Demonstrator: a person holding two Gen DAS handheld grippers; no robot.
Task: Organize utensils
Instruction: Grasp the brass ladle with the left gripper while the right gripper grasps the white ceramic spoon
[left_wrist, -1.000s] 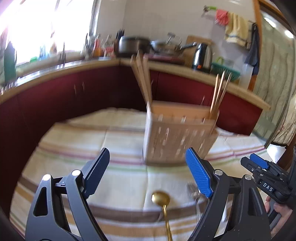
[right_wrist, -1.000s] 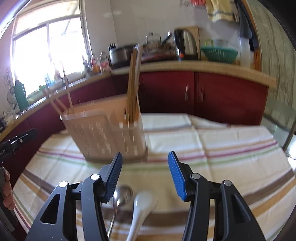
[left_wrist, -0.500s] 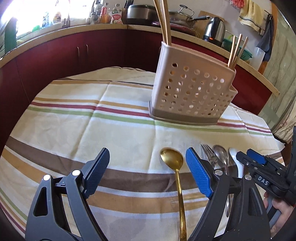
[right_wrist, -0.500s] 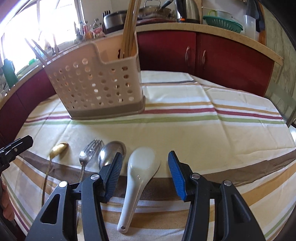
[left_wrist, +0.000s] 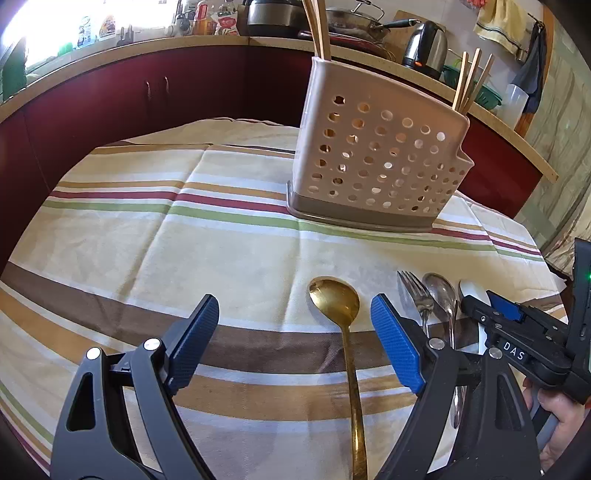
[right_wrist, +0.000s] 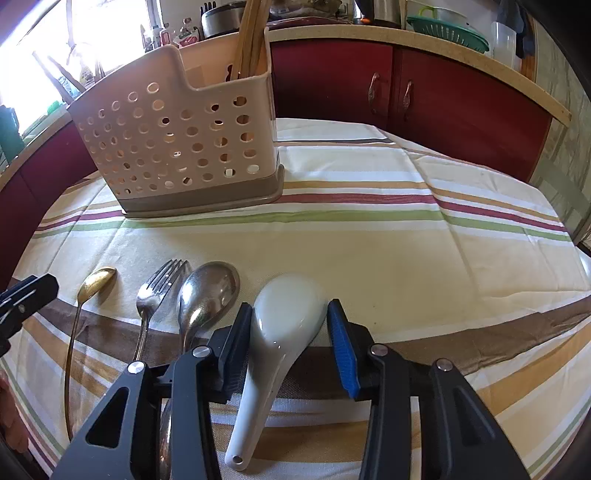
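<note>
The right claw (right_wrist: 290, 336) is spread apart and straddles the bowl of the white spoon (right_wrist: 280, 332), which lies flat on the striped cloth (right_wrist: 369, 251) at the near edge of the counter; its left pad looks to be touching or nearly touching the bowl, its right pad just beside it. The risk here is the grip point: the bowl is glazed, rounded and tapering, so closing on it could squirt the spoon forward or let it pivot and drop by its handle. The steel spoon (right_wrist: 207, 291) and the fork (right_wrist: 159, 288) lie just left of it, near enough that the left pad could nudge or trap them. The left claw (left_wrist: 291, 347) is also wide apart, empty, with the gold spoon (left_wrist: 334, 299) between its pads, bowl pointing far; the thin flat handle could be hard to lift cleanly off the cloth, and the cloth may bunch. Both claws work close together and could collide. The basket (right_wrist: 177, 147) stands farther back, already holding chopsticks (right_wrist: 249, 40) that could block a dropped spoon.
</note>
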